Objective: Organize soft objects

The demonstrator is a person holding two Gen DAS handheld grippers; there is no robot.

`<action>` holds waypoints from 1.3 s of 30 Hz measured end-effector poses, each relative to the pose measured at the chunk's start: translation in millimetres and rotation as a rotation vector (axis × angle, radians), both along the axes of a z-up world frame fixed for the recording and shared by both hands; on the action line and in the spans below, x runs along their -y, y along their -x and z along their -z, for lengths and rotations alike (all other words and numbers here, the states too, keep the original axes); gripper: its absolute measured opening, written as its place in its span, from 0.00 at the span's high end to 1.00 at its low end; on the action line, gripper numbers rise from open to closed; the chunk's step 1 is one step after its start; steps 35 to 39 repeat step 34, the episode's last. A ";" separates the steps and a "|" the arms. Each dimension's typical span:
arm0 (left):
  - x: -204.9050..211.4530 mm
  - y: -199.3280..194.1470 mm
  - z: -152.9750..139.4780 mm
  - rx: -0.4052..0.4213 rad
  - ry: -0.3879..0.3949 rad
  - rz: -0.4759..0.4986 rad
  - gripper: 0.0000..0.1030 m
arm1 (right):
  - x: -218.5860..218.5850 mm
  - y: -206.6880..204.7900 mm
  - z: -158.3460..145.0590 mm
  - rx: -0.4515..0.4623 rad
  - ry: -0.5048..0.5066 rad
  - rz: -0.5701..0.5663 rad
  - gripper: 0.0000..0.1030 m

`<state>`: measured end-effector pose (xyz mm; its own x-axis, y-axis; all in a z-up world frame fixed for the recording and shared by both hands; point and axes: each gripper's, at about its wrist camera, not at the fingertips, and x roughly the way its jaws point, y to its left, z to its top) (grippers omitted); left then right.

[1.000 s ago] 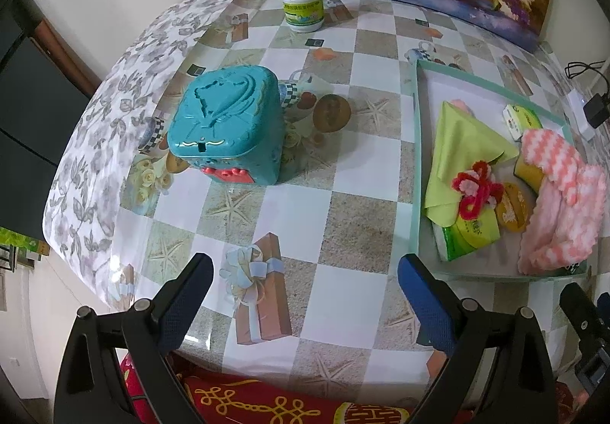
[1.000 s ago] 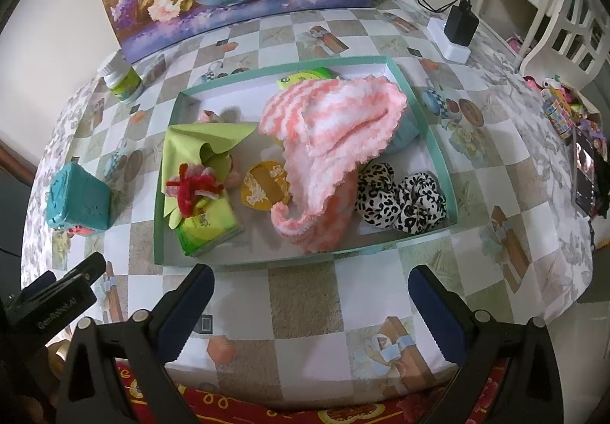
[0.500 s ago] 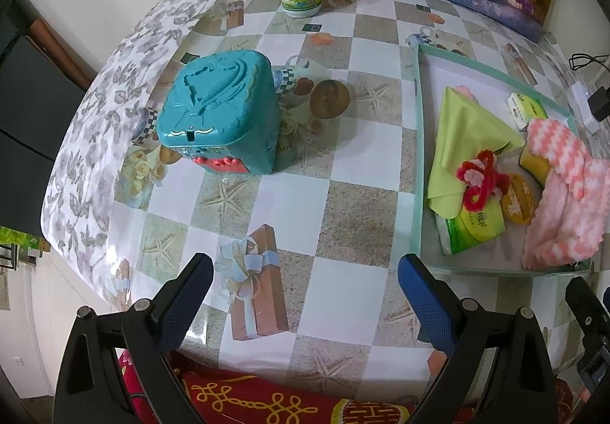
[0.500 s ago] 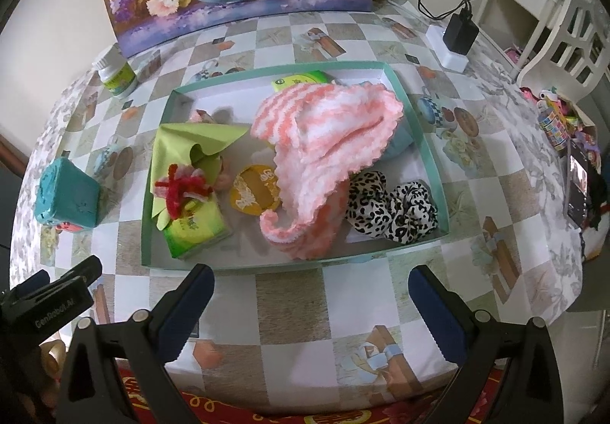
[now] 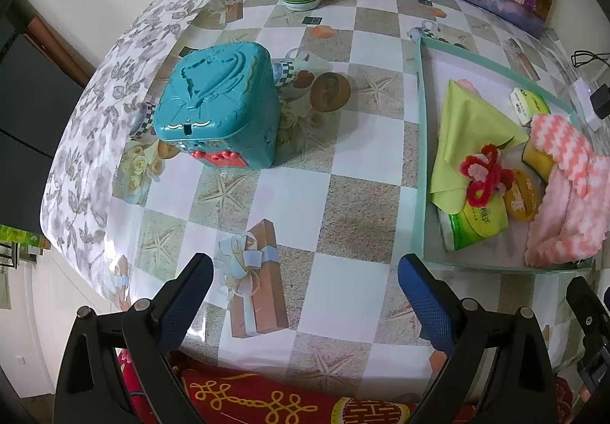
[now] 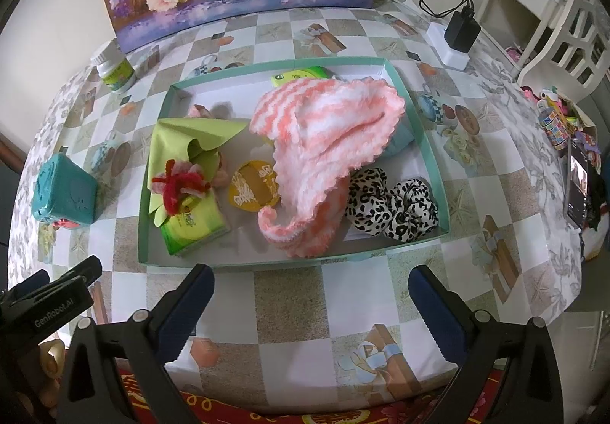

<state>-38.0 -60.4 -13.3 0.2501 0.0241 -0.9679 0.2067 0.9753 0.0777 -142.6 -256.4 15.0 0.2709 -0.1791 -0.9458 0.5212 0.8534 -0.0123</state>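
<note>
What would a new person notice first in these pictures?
Probably the pink-and-white knitted piece heaped in the middle of the shallow teal tray, with the leopard scrunchies at its right. Next, the teal box standing alone on the checked tablecloth, left of the tray.

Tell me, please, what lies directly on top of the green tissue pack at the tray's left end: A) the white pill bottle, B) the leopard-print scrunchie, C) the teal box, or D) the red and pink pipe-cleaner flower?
D: the red and pink pipe-cleaner flower rests on the green tissue pack inside the tray.
</note>
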 end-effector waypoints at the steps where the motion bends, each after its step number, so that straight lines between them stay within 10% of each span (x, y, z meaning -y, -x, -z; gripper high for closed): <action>1: -0.1 -0.2 0.2 -0.001 -0.001 -0.001 0.05 | 0.0 0.0 0.0 0.000 0.000 0.000 0.00; 39: 0.7 1.0 -1.6 -0.002 0.022 0.007 0.05 | 1.5 0.4 2.9 -0.008 -0.003 -0.003 0.00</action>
